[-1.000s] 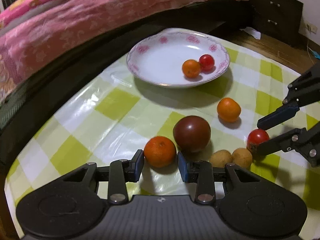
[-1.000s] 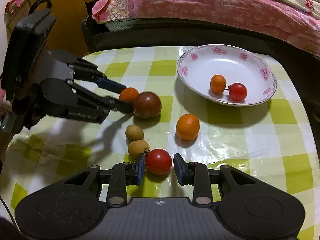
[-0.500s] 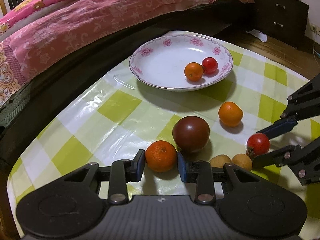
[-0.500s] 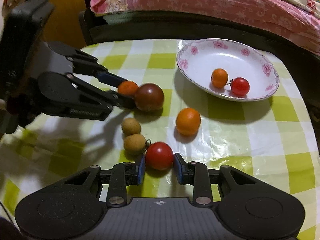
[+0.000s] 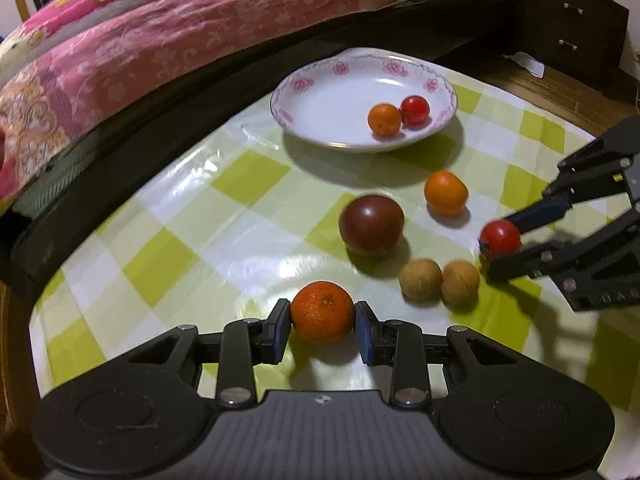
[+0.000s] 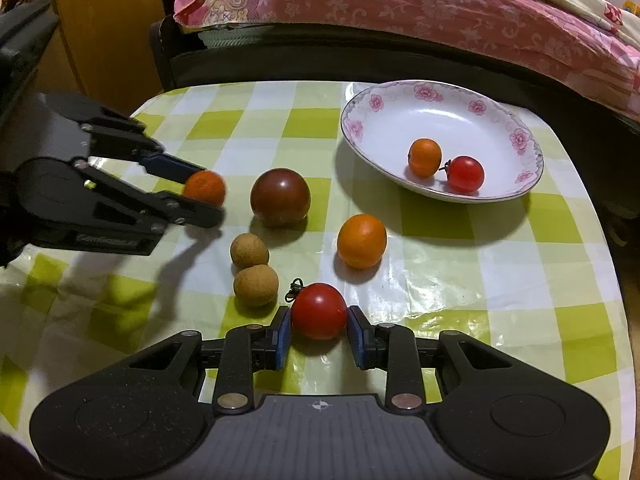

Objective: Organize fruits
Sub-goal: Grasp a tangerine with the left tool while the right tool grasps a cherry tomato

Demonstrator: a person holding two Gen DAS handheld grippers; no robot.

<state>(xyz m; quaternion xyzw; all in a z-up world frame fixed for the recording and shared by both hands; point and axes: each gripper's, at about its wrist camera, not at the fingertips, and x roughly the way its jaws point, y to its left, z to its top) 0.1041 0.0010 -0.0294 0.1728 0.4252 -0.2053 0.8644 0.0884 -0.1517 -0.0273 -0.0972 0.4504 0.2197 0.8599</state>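
My left gripper (image 5: 322, 325) is shut on an orange mandarin (image 5: 322, 317) and holds it just above the checked cloth. My right gripper (image 6: 319, 330) is shut on a red tomato (image 6: 319, 311) with a stem. The left gripper shows in the right wrist view (image 6: 204, 200), the right one in the left wrist view (image 5: 505, 247). On the cloth lie a dark purple tomato (image 5: 371, 222), a loose mandarin (image 5: 445, 193) and two brown longans (image 5: 421, 280). A white flowered plate (image 5: 320, 104) at the far side holds a small orange fruit (image 5: 384, 119) and a red tomato (image 5: 415, 110).
A bed with a pink quilt (image 5: 160, 32) runs along the far side behind a dark frame. A dark drawer cabinet (image 5: 572, 28) stands at the back right. A wooden cabinet (image 6: 100, 40) stands at the left in the right wrist view. The table edge is near on the left.
Both grippers have closed on their fruit and lifted slightly. The left gripper has pulled the mandarin back from the dark tomato. The right one has carried the red tomato away from the longans.
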